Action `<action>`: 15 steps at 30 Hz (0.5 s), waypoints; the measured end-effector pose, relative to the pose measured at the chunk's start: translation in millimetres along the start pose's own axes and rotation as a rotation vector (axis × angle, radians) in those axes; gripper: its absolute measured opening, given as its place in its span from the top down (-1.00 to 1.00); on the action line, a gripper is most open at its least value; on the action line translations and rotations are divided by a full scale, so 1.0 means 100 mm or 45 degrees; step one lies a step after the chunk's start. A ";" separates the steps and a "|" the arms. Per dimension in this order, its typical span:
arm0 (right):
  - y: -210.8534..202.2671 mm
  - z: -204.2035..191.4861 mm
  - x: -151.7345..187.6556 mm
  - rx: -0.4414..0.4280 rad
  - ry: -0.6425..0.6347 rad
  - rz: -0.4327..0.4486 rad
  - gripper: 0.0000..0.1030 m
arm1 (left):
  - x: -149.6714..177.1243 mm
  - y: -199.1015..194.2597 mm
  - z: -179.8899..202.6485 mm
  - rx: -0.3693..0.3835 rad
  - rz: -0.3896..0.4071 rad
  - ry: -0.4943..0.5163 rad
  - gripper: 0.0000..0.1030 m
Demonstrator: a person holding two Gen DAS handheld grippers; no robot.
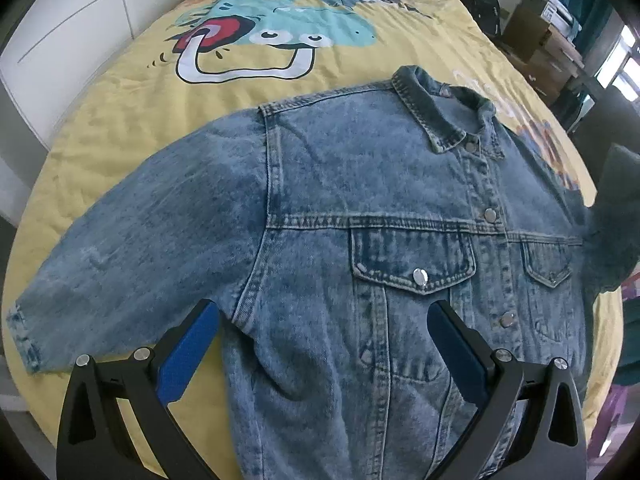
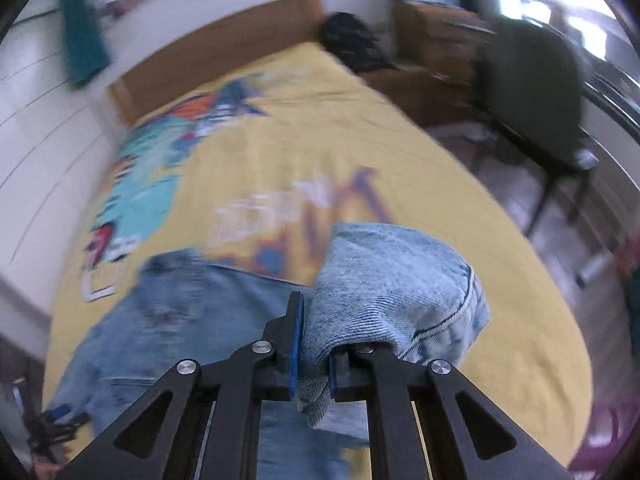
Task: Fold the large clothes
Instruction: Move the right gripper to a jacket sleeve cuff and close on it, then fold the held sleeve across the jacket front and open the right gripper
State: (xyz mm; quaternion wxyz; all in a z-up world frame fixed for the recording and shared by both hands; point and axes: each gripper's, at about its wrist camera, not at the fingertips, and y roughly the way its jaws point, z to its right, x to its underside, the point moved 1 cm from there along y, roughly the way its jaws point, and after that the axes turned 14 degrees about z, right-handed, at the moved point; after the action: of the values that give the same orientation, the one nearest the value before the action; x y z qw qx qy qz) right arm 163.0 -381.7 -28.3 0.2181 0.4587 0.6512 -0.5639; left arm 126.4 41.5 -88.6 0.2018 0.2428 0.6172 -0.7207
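Observation:
A blue denim jacket (image 1: 360, 200) lies front up and buttoned on the yellow bed cover (image 1: 120, 92). One sleeve (image 1: 140, 248) is spread out to the left. My left gripper (image 1: 320, 344) hovers open over the jacket's lower chest, its blue pads (image 1: 188, 356) wide apart and holding nothing. My right gripper (image 2: 316, 336) is shut on a fold of the other denim sleeve (image 2: 400, 288), lifted above the bed; the cloth bulges out to the right of the jaws. That raised sleeve shows as a blurred blue mass (image 1: 612, 224) at the right edge of the left wrist view.
The cover carries a large cartoon print (image 1: 280, 28). A wooden headboard (image 2: 208, 60) and a black bag (image 2: 348, 40) are at the far end. A dark chair (image 2: 532, 92) and cardboard boxes (image 1: 536, 28) stand right of the bed. White panels (image 1: 80, 20) run along the left.

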 end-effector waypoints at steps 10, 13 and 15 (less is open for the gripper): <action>0.68 -1.44 0.41 -0.247 -0.201 -0.195 0.81 | -0.09 0.12 -0.17 -0.017 -0.013 0.021 -0.98; 0.88 -1.60 0.73 -0.267 -0.224 -0.292 0.81 | -0.09 0.15 -0.22 -0.003 -0.019 -0.003 -0.98; 1.04 -1.68 0.98 -0.271 -0.248 -0.366 0.81 | -0.09 0.17 -0.26 -0.004 -0.025 -0.022 -0.98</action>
State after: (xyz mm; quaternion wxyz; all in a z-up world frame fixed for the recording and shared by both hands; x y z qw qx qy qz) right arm 242.2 -195.9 -117.5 0.2445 0.2786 0.7419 -0.5587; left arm 146.5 64.6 -100.1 0.2005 0.2300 0.6188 -0.7238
